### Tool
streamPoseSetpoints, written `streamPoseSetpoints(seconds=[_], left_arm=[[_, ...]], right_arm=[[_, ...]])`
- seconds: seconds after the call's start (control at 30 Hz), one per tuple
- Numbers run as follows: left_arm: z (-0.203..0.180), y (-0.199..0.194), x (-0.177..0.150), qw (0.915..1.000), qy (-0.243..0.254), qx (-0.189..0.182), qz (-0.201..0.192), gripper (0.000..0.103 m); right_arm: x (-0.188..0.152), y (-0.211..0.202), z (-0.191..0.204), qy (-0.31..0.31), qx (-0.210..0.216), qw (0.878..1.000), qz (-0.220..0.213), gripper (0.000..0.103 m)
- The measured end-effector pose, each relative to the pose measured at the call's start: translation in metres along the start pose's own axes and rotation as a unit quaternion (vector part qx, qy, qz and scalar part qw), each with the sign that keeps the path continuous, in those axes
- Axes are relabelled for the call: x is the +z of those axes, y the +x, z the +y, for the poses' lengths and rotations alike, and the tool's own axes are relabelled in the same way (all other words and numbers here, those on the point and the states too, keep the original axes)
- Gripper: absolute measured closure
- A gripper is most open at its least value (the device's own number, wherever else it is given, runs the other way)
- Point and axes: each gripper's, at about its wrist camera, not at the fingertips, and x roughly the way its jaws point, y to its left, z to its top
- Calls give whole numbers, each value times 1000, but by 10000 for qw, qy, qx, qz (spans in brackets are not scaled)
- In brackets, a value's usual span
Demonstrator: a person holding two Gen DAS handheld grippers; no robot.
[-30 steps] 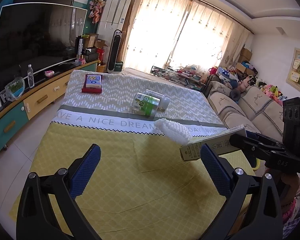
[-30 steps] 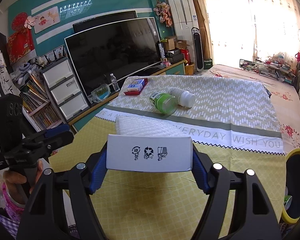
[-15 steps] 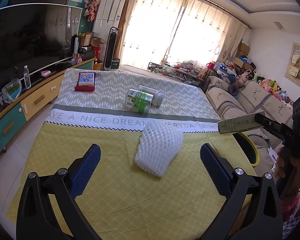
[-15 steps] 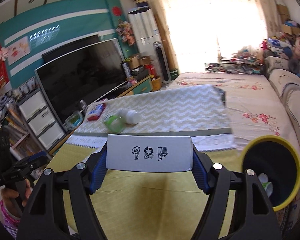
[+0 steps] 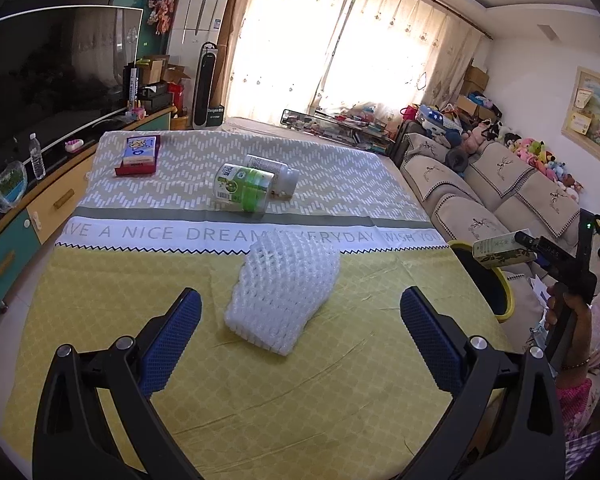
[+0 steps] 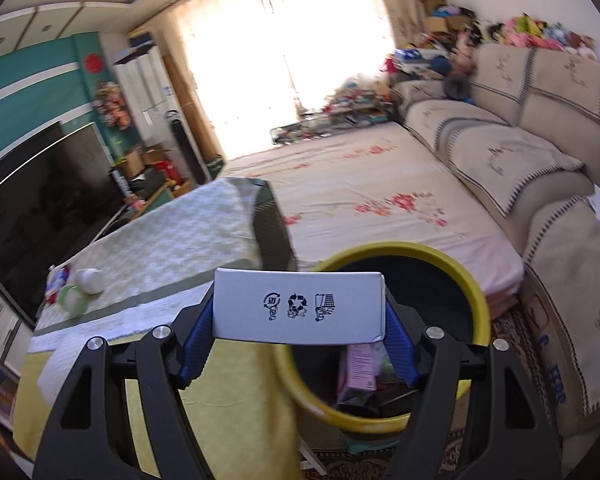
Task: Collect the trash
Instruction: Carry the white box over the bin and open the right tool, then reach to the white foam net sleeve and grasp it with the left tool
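Carton: the white carton (image 6: 298,306) looks light, stiff and crushable; best held across its short sides.
Right gripper: the right gripper (image 6: 298,332) is clamped on it, just above the yellow-rimmed bin (image 6: 476,280), at 12 o'clock.
Left gripper: the left gripper (image 5: 300,330) stands apart, empty.
Foam net: the foam net (image 5: 284,288) looks soft; on the worktop (image 5: 100,300), 12 o'clock.
Writing: cloth reads "A NICE DREAM"; carton shows recycling marks.
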Motion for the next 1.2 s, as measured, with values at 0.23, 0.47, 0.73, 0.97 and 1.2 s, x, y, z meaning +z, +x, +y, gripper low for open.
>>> streamPoseSetpoints(seconds=[0.23,0.47,0.73,0.97,1.2], left_arm=[[-15,20,1,9997,133,-60,175,5],[-17,46,0,9989,144,-173,420,5],[-13,81,2,9971,255,-136,709,5],[-8,103,9,9959,357,-4,833,5],[-9,117,8,9944,440,65,956,5]], right_arm=[[-3,41,-34,321,-352,9987,164,32],[-10,36,-30,310,-260,9991,150,29],[-21,40,-25,291,-143,9989,325,28],[-23,40,-13,182,-41,9991,382,28],[-23,39,-9,153,20,9990,428,28]])
